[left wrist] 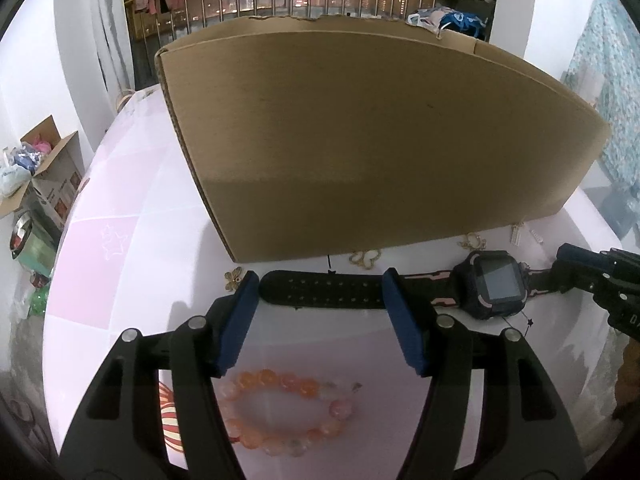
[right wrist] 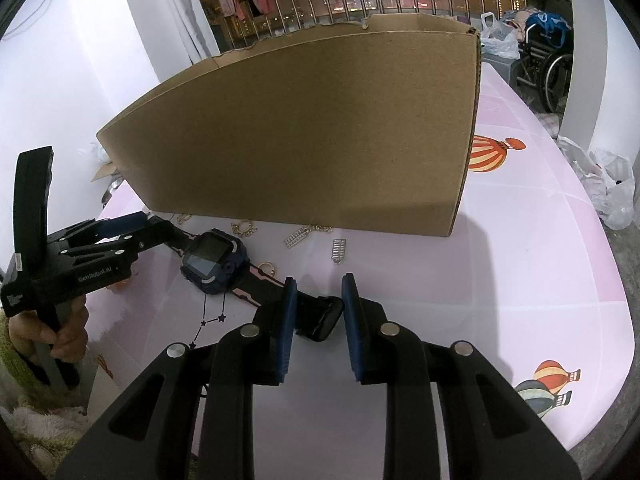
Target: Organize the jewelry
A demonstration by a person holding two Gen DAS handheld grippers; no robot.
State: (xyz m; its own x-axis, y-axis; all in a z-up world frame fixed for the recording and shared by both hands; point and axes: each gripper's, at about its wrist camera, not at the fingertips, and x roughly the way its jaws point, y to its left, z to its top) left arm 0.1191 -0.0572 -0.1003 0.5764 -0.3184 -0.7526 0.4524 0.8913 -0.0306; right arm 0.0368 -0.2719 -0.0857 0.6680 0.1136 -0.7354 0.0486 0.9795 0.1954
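A dark blue smartwatch (left wrist: 496, 285) (right wrist: 211, 261) lies on the pink table in front of a cardboard box (left wrist: 360, 140), its straps stretched out sideways. My left gripper (left wrist: 320, 280) stands open, and the perforated black strap (left wrist: 320, 293) lies across the gap between its tips without the pads pressing on it. My right gripper (right wrist: 319, 285) is shut on the buckle end of the other strap (right wrist: 322, 320). An orange bead bracelet (left wrist: 284, 412) lies on the table under the left gripper. In the right wrist view the left gripper (right wrist: 146, 224) is at the left, held by a hand (right wrist: 60, 340).
Small gold charms (left wrist: 365, 258) (right wrist: 242, 227) and silver ladder-shaped pieces (right wrist: 339, 250) lie along the foot of the box (right wrist: 300, 132). The pink tablecloth (right wrist: 520, 280) has balloon prints. Crumpled plastic bags (right wrist: 612, 192) sit past the table's right edge.
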